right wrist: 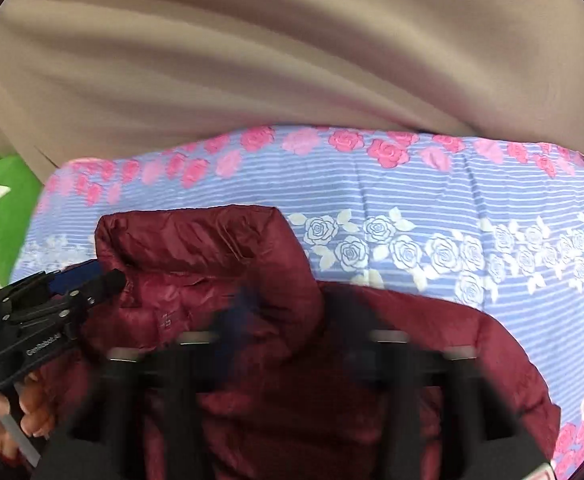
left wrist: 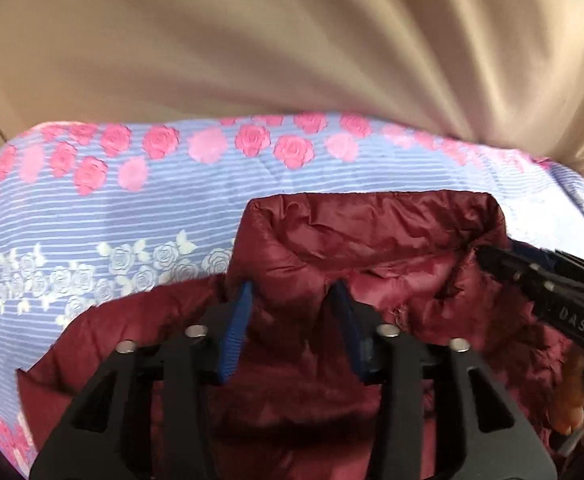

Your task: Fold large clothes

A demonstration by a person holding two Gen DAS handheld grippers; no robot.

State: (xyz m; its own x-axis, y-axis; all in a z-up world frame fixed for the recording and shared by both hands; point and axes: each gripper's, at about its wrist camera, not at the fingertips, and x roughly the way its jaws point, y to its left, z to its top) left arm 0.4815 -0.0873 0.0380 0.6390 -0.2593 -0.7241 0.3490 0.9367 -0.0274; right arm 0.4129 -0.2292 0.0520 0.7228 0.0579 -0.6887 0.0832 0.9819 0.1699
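Observation:
A dark red padded jacket (left wrist: 371, 248) lies on a bed, its stand-up collar toward the far side; it also shows in the right wrist view (right wrist: 196, 236). My left gripper (left wrist: 292, 300) is at the collar's left part, jaws partly apart with jacket fabric between the blue pads. My right gripper (right wrist: 288, 300) is blurred by motion, over the collar's right side with fabric bunched between its fingers. The right gripper shows in the left wrist view (left wrist: 487, 258) and the left gripper in the right wrist view (right wrist: 108, 276), both at the collar.
The bedsheet (left wrist: 132, 216) is blue-striped with pink and white roses. A beige curtain or cloth (left wrist: 292, 40) hangs behind the bed. Something green (right wrist: 8, 200) shows at the far left. A hand (right wrist: 28, 412) holds the left gripper's handle.

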